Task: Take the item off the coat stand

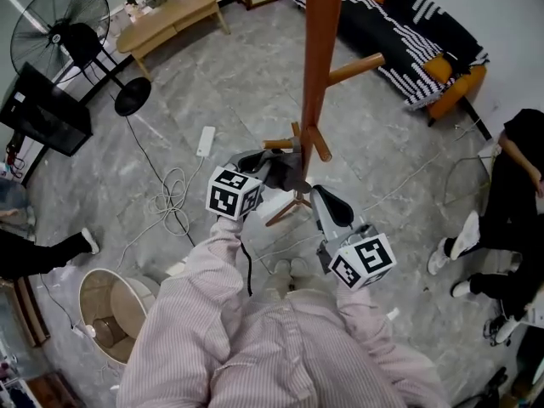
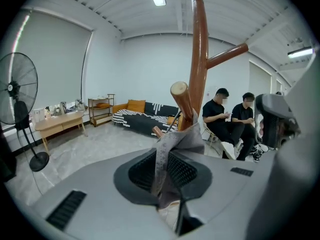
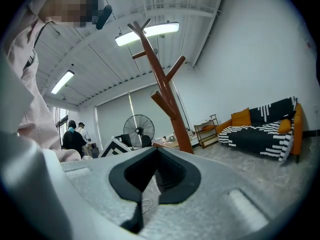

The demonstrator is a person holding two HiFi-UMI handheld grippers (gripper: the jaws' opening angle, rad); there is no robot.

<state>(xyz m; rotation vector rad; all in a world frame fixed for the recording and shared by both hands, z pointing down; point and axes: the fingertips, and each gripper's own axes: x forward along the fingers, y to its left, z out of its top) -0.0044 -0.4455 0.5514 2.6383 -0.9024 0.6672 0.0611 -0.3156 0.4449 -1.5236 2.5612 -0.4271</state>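
Note:
A brown wooden coat stand (image 1: 319,49) rises just ahead of me, its pole and pegs also filling the left gripper view (image 2: 199,59). A grey cloth (image 1: 289,173) hangs from a low peg (image 1: 278,144). My left gripper (image 1: 270,167) reaches up to that peg and is shut on the cloth (image 2: 172,149), which bunches up between its pads (image 2: 170,184). My right gripper (image 1: 327,202) hovers lower to the right of the pole, shut with nothing in it (image 3: 150,176); its view shows the stand (image 3: 165,94) at a distance.
A standing fan (image 1: 59,32), a wooden bench (image 1: 166,15) and a striped sofa (image 1: 408,32) ring the grey floor. A power strip with cable (image 1: 206,140) lies left of the stand. A white bin (image 1: 110,313) sits near my left. Two people (image 2: 232,119) sit at the right.

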